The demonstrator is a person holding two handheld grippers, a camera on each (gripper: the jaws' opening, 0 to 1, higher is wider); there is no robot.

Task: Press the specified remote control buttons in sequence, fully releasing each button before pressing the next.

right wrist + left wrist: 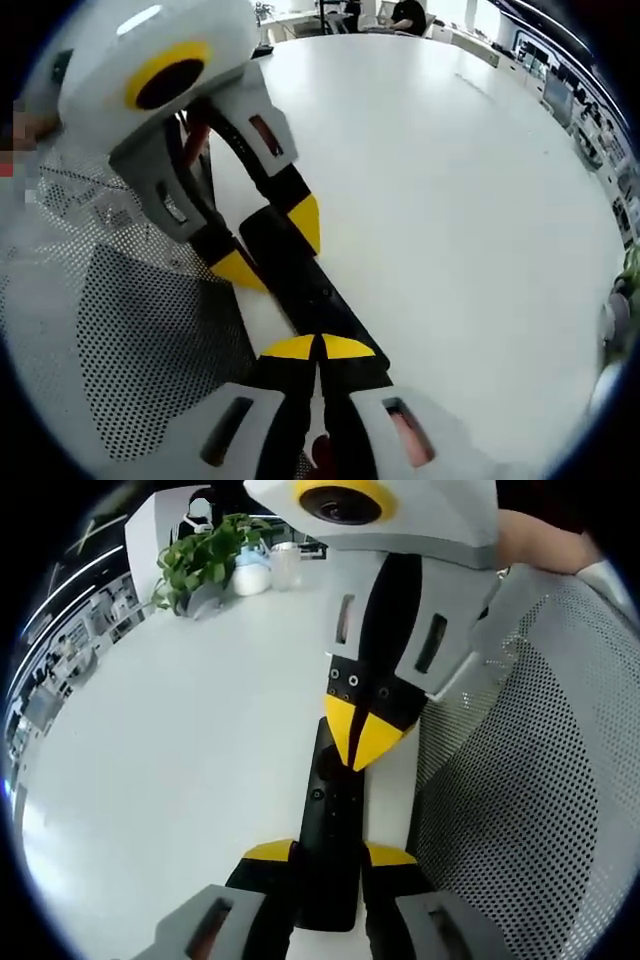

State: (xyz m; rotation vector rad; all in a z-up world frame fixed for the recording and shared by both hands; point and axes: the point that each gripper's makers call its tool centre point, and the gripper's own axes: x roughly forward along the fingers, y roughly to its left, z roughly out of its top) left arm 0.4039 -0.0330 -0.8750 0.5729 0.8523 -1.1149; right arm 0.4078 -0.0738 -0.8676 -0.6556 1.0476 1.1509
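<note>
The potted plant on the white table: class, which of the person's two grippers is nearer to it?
Hard to call. The left gripper clamps the remote's near end; the right gripper, shut, touches its far end, towards the potted plant, so right is probably nearer.

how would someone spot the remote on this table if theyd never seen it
Start at the white table and go to its edge beside the perforated mesh chair back. There lies the remote, a long, slim black bar flat on the tabletop, clamped at one end between the left hand-held gripper's yellow tips. It is the only black thing on the white surface; the plant stands far off.
</note>
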